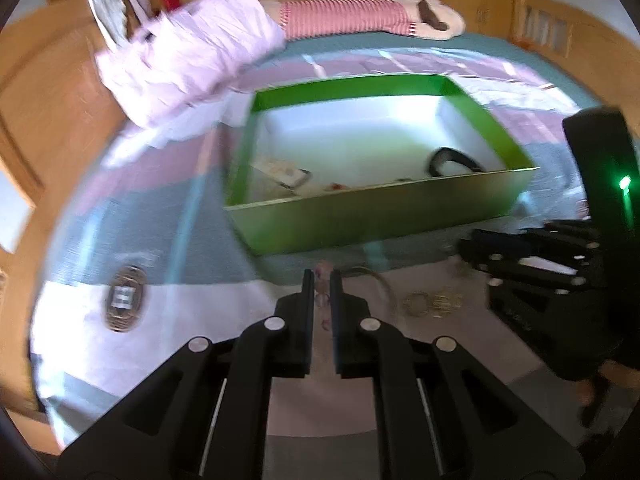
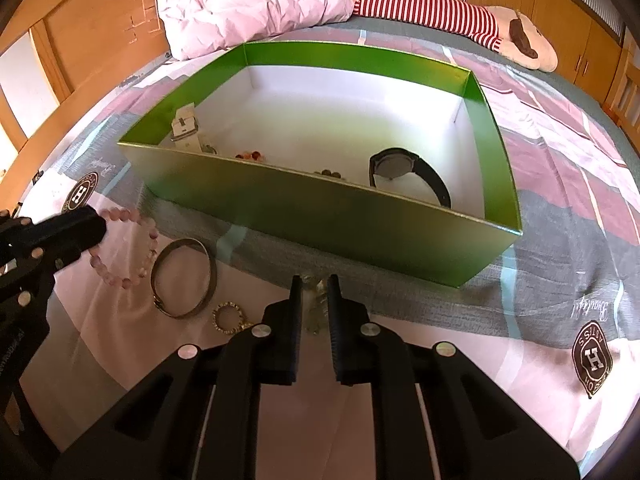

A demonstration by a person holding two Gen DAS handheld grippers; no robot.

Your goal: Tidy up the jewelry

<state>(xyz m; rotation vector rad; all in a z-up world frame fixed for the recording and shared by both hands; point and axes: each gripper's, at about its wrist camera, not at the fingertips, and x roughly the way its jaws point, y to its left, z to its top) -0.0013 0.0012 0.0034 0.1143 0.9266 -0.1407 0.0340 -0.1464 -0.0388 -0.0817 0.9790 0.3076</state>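
Green cardboard box [image 2: 328,216] sits open on the bedspread [image 2: 560,240] just ahead of both my claws, already holding a black wristwatch [image 2: 404,172], a white-strapped watch [image 2: 185,126] and a few loose beads. My left gripper [image 1: 321,276] is pinched nearly closed on the pink bead bracelet [image 2: 128,244], which lies on the cloth left of the box's near wall. My right gripper [image 2: 315,282] is narrowed on a small pale, glassy piece [image 2: 316,300], too blurred to name; its pads look to be on it. A silver bangle [image 2: 184,276] and a small gold ring [image 2: 229,317] lie loose between the two claws.

I think the risks are these: the bracelet is elastic, so a grip on one bead may let it swing or slip out as I lift. The box wall is tall and light; clipping it with either load would shove the box. The glassy piece may pop free under a thin pinch.
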